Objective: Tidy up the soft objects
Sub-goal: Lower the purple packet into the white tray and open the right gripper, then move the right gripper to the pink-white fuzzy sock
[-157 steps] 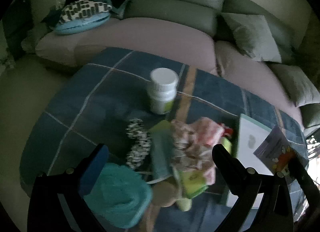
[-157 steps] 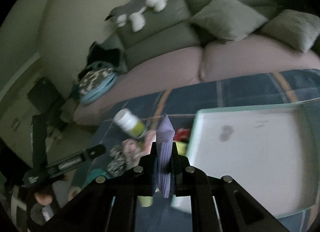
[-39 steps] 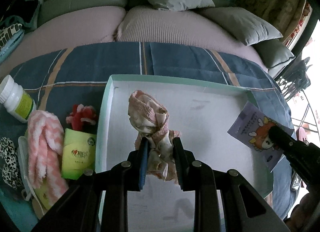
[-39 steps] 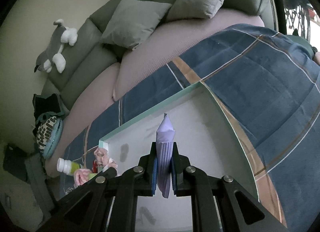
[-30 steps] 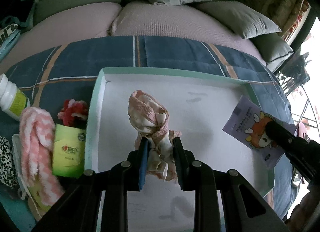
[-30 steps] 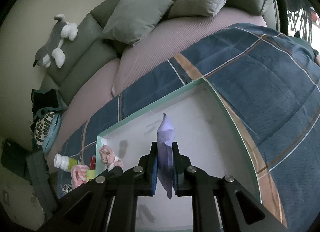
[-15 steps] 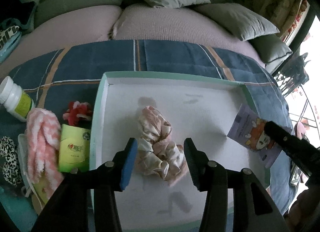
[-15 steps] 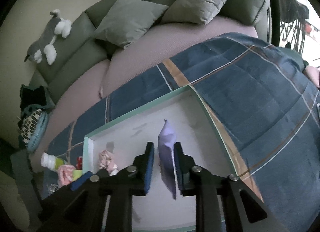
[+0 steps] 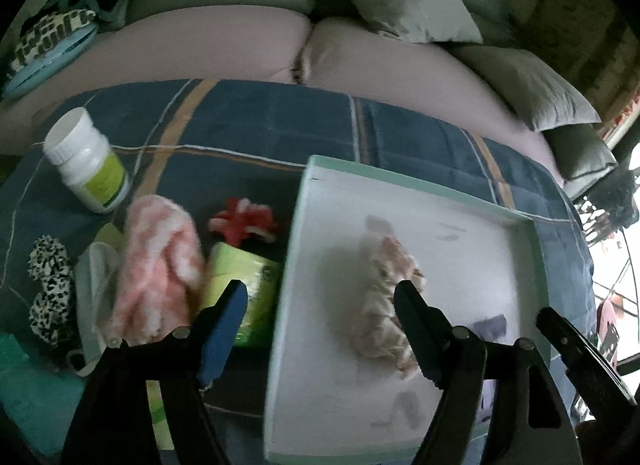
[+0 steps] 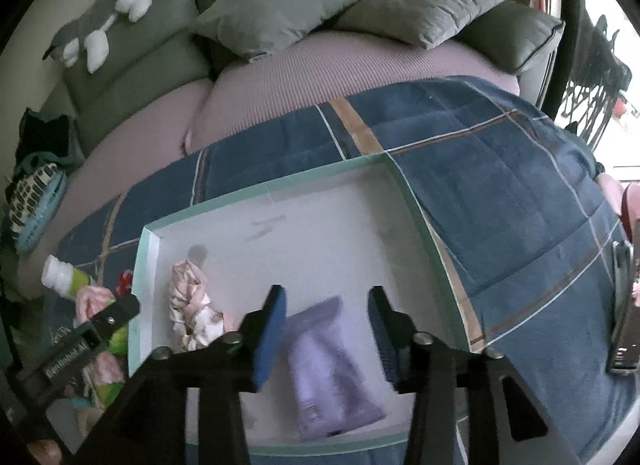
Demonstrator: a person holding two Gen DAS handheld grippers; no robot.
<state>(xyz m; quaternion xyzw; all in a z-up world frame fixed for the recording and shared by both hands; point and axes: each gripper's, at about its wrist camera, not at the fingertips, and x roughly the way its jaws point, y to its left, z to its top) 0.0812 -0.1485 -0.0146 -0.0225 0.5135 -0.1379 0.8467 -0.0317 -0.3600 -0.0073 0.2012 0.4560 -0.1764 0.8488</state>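
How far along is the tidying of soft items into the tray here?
Done: the floral cloth and purple pouch lie in the tray. In hand: nothing; left claw and right claw have just opened. Left: pink fluffy item, leopard scrunchie, red scrunchie.

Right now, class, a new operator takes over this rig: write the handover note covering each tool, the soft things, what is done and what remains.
Left tool: open, its jaws have just been opening, nothing held.
Right tool: open, its jaws have just been opening, nothing held.
In the white mint-rimmed tray: pink floral fabric scrunchie and flat lilac packet, both released.
Left on the blue plaid cloth: fluffy pink-and-white sock, leopard-print scrunchie, red-and-white pom, green tissue pack.
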